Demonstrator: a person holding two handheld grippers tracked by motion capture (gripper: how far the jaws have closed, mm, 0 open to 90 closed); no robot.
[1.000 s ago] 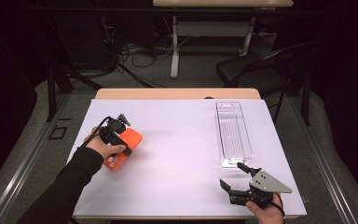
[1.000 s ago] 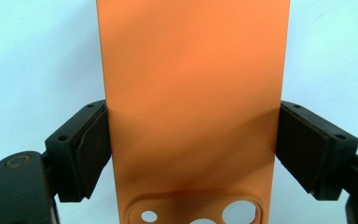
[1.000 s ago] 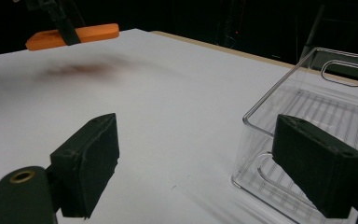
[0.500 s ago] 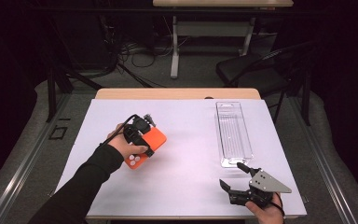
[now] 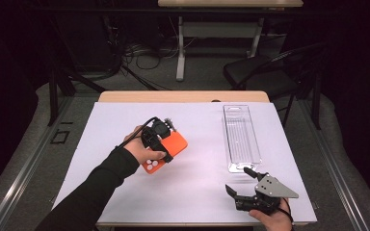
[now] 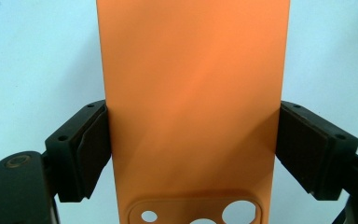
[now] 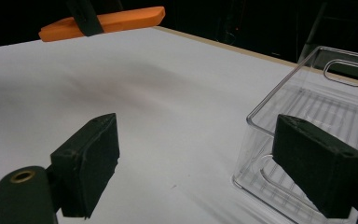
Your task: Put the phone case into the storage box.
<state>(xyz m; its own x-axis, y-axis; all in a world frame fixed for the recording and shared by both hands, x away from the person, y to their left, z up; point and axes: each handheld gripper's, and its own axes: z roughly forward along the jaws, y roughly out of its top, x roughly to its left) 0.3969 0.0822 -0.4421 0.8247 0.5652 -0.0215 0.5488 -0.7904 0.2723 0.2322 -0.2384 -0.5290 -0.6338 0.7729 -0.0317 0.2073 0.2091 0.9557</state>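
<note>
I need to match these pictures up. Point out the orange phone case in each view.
High view: orange phone case, left of centre, in the left gripper.
Left gripper view: case fills the middle, clamped between both fingers.
Right gripper view: case, top left, off the table.
Shared landmark: white table surface.

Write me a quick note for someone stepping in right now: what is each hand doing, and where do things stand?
Left hand-held gripper: shut on the orange phone case, pads on its long edges, held above the white table, left of middle.
Right hand-held gripper: open, nothing between the jaws, at the near right corner.
Clear plastic bin: on the right side, nothing in it.
Done: case picked up.
Left: probably carrying the case over and setting it in the bin.
</note>
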